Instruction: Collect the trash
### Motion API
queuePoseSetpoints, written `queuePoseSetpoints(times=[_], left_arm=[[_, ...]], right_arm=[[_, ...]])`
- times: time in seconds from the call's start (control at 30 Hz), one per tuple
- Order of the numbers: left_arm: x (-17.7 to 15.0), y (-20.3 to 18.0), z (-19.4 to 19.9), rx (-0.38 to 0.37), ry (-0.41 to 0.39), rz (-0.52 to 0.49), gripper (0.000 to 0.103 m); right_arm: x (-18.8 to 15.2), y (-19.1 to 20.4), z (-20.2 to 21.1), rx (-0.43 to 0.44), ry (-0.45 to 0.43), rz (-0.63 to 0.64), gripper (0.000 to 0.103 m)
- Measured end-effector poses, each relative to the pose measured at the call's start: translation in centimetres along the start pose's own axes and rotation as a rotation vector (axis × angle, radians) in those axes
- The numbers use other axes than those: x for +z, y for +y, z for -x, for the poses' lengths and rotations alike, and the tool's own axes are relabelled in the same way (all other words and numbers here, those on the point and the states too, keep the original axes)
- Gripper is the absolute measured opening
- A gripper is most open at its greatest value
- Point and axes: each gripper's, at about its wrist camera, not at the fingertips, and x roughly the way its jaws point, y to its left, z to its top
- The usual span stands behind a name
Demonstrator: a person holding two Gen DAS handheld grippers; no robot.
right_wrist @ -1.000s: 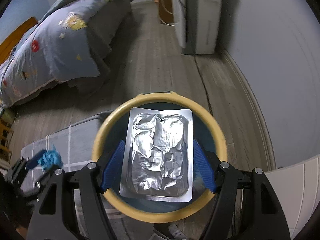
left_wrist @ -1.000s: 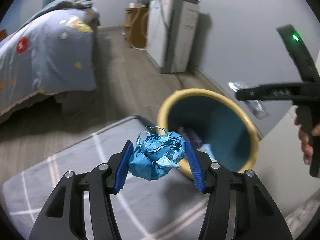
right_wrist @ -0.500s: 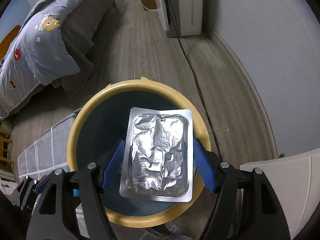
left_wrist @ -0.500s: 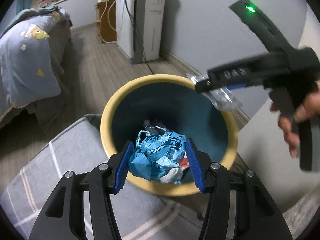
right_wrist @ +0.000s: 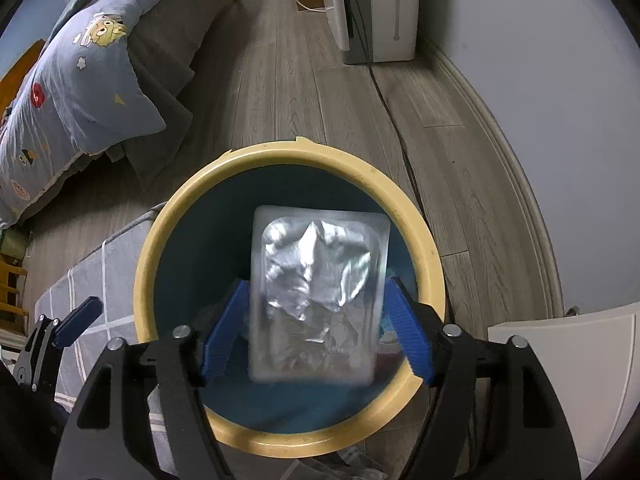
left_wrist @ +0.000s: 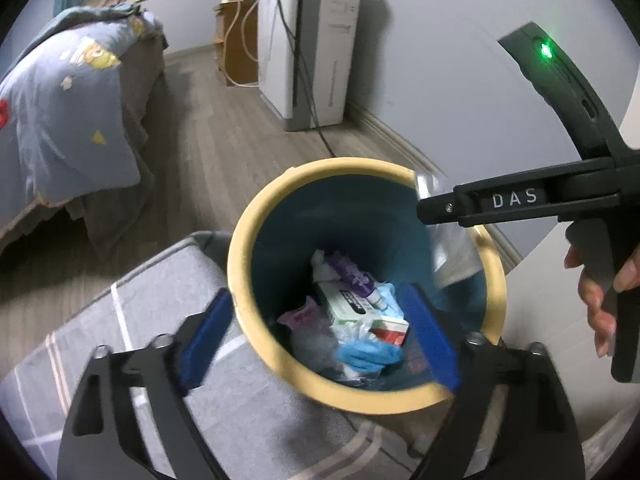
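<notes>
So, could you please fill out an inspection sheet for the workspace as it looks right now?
Surface: wood-look floor with a grey checked mat.
Job's things: yellow-rimmed bin holding wrappers, a box and a blue glove; silver foil pack over the bin's mouth.
Clutter: nothing seen outside the bin.
Grippers: left gripper above the bin, jaws opening, nothing between them; right gripper jaws opening, foil pack between them, blurred, apparently released.
Cables: black cable running along the floor from the white appliance.
Surroundings: bed with patterned quilt, grey wall.
</notes>
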Motion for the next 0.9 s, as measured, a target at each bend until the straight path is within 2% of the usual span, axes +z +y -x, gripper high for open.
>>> queuePoseSetpoints(times=[0.03,0.07,0.3,0.47,0.57,0.8,0.9], left_arm=[[-0.1,0.2,0.2,0.005,-0.006,0.009,0.095],[-0.3,0.4,0.3,0.004,-0.009,0.022,0.095],[-1.2,1.2,0.8,0.018,0.007,0.073,0.096],[-1.1,1.7,2.8,0.043,0.014,0.095,0.096],[-0.3,2.0,5.2,0.063,-0.002,0.108,0.097],[0.9,1.1,12.1,0.165,-0.066,0.148,0.098],[1.1,0.2,14.2,0.195,-0.063,0.155,0.098]], right_arm=[[0.0,0.0,0.2,-0.005,-0.009,0.000,0.093],[0.1,0.1,0.3,-0.005,-0.018,0.003,0.096],[0.2,-0.2,1.1,-0.028,-0.038,-0.011,0.097],[0.0,-0.3,2.7,-0.001,-0.049,-0.035,0.097],[-0.6,0.2,5.7,0.025,-0.079,-0.024,0.097],[-4.0,2.1,13.4,0.042,-0.184,0.052,0.097],[-6.0,2.4,15.3,0.015,-0.210,0.100,0.097]])
